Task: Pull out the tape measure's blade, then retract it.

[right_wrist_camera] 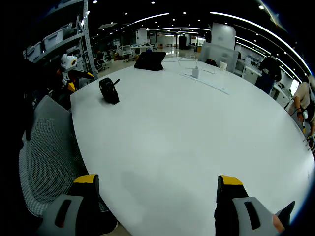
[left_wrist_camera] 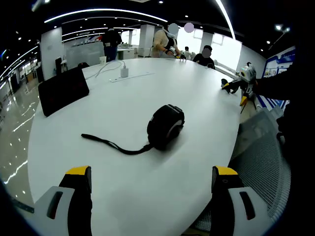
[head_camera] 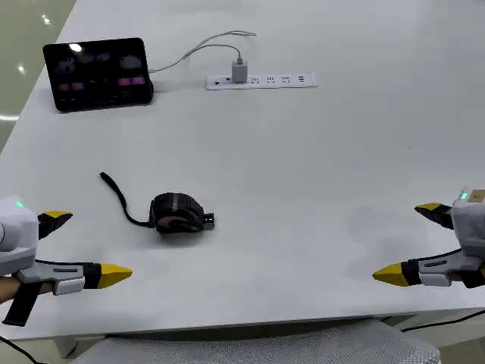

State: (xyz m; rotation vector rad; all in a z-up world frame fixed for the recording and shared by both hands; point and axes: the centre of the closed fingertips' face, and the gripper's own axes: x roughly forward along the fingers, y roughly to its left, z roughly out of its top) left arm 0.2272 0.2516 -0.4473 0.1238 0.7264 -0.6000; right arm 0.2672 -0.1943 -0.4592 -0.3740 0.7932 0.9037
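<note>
The tape measure point(head_camera: 178, 214) lay alone on the tabletop point(head_camera: 318, 167), near the left gripper point(head_camera: 95, 243). That one and the right gripper point(head_camera: 402, 241) had open, empty fingers. The left should probably hold the case tight first.

The table point(head_camera: 318, 167) was smooth, matt white. Just ahead of the left gripper point(head_camera: 95, 244), whose jaws were dark plastic with yellow tips, lay the tape measure point(head_camera: 179, 213), its black case dull and its strap point(head_camera: 117, 199) cloth-like. Far beyond it, the tablet point(head_camera: 97, 73) had a glossy screen and the power strip point(head_camera: 261, 80) looked like white plastic.
</note>
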